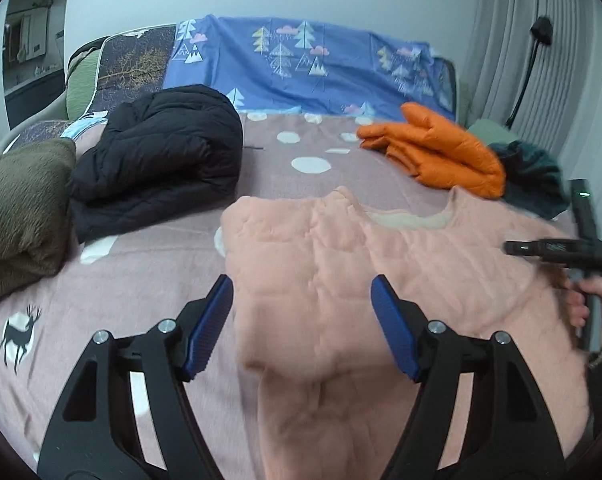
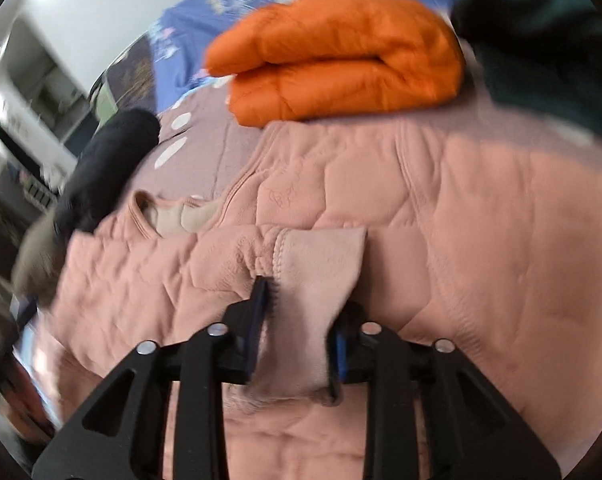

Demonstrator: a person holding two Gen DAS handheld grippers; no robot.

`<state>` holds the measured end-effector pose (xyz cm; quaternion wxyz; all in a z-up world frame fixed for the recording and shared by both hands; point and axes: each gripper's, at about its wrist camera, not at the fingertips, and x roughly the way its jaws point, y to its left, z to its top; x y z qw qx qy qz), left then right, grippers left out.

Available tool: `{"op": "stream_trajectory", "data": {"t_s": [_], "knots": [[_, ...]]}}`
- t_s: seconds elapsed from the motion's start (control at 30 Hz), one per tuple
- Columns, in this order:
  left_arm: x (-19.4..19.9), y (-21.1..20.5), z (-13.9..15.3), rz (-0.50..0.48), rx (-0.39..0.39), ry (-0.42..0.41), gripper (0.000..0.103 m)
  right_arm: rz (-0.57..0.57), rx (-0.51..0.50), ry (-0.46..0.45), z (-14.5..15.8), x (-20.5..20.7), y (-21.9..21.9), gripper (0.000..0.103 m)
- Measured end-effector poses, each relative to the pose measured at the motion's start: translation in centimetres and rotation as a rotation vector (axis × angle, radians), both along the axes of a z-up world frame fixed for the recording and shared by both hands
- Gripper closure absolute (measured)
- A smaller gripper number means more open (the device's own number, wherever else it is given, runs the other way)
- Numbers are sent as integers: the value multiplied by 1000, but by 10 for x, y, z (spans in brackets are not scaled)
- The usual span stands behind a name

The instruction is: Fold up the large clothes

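Pink quilted garment [image 1: 333,248] lies flat on the mauve bedspread [image 1: 141,280], folded orange jacket [image 1: 433,152] behind it. Left gripper [image 1: 303,320] spread wide above it, empty. Right gripper [image 2: 301,320] partly spread with the cuff [image 2: 321,256] between its jaws; pad contact unclear.

No words, labels, brand names or numbers that I could read, a pale marking on the black device [image 1: 557,249] in my right hand too blurred to make out, bedding showing only pictures
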<state>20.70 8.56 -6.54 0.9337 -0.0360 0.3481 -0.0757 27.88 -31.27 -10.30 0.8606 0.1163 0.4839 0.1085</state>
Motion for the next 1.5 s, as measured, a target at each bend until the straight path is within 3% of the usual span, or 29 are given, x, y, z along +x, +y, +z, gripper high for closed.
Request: {"op": "stream_trajectory", "data": {"t_s": [0.1,0.17,0.2,0.23,0.27,0.3,0.4,0.5,0.6,0.67,0.73,0.83,0.9,1.0,1.07,1.13,1.2,1.27,1.37,1.43,1.5], "knots": [[27,-11,-21,-2,36,76,31,-28,-138,-73,8,-10,3,50],[42,-19,-42,-1,103,152,30,-68,-271,-109,14,-16,-1,50],[47,-25,-53,-11,149,188,29,-86,-292,-116,19,-18,-2,51],[47,-27,-55,-15,166,184,28,-104,-269,-123,23,-20,-8,56],[46,-29,-54,-16,176,177,28,-124,-214,-135,28,-25,-13,83],[46,-28,-52,-13,169,182,28,-122,-176,-143,33,-28,-15,94],[45,-24,-41,3,128,174,33,-75,-141,-195,51,-34,3,95],[44,-25,-37,19,163,180,40,-23,-149,-185,52,-32,30,95],[47,-27,-50,28,191,213,39,-18,-202,-89,17,-21,45,95],[46,-28,-56,37,202,189,38,-36,-205,-15,-10,-17,43,96],[44,-31,-56,39,220,173,37,-43,-177,-24,-16,-16,39,97],[41,-31,-50,26,218,162,36,-73,-100,-21,0,-20,27,87],[33,-28,-40,15,195,149,35,-118,-53,-72,24,-37,11,68],[7,-21,-13,4,124,86,29,-264,-24,-195,55,-79,-37,67],[-8,-17,1,7,91,40,24,-436,50,-230,59,-110,-94,66],[-23,-17,15,-12,31,7,24,-661,40,-231,54,-143,-154,65],[-33,-20,24,-30,-5,-7,24,-804,29,-223,46,-169,-195,65],[-42,-32,30,-77,-19,-8,22,-925,92,-201,34,-197,-237,65],[-52,-50,32,-140,-25,2,18,-1041,186,-179,17,-229,-279,63],[-57,-60,32,-164,-36,6,17,-1079,302,-152,0,-242,-301,56],[-59,-67,30,-179,-55,16,17,-1106,346,-119,-11,-248,-313,55]]}}
